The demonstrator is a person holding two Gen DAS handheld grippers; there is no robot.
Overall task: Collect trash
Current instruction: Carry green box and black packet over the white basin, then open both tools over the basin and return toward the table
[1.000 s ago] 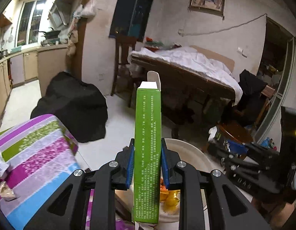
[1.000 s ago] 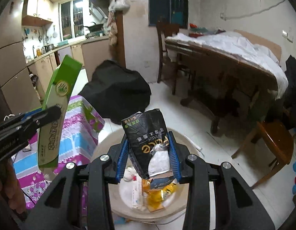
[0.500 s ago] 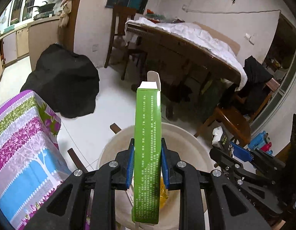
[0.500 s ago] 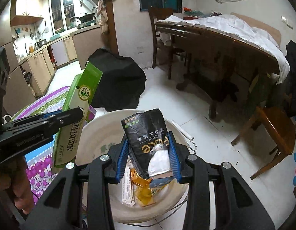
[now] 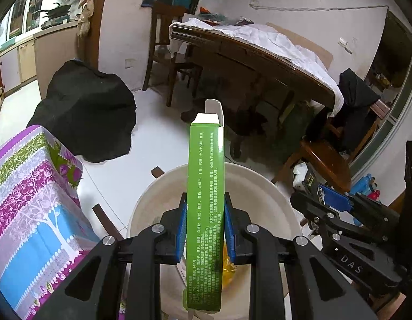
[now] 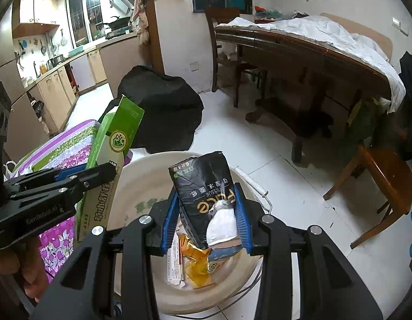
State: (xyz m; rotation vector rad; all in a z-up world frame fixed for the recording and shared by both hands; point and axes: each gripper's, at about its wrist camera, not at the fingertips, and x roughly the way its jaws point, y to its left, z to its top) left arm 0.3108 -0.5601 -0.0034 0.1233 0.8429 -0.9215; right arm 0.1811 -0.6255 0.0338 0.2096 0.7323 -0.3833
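Right wrist view: right gripper [image 6: 208,214] pinching black tissue pack [image 6: 206,189], left gripper [image 5: 205,226] clamping green box [image 5: 206,202] upright, both hanging directly over cream basin [image 6: 142,184] below.

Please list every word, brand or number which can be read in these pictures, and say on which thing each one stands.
"DAS": white letters on the right gripper.
"GenRobot.AI": on the left gripper.
"TISSUE": upside down on the black tissue pack, partly cut off; its large gold brand letters and its Chinese print I cannot read.
Green box: small Chinese print, too fine to read.
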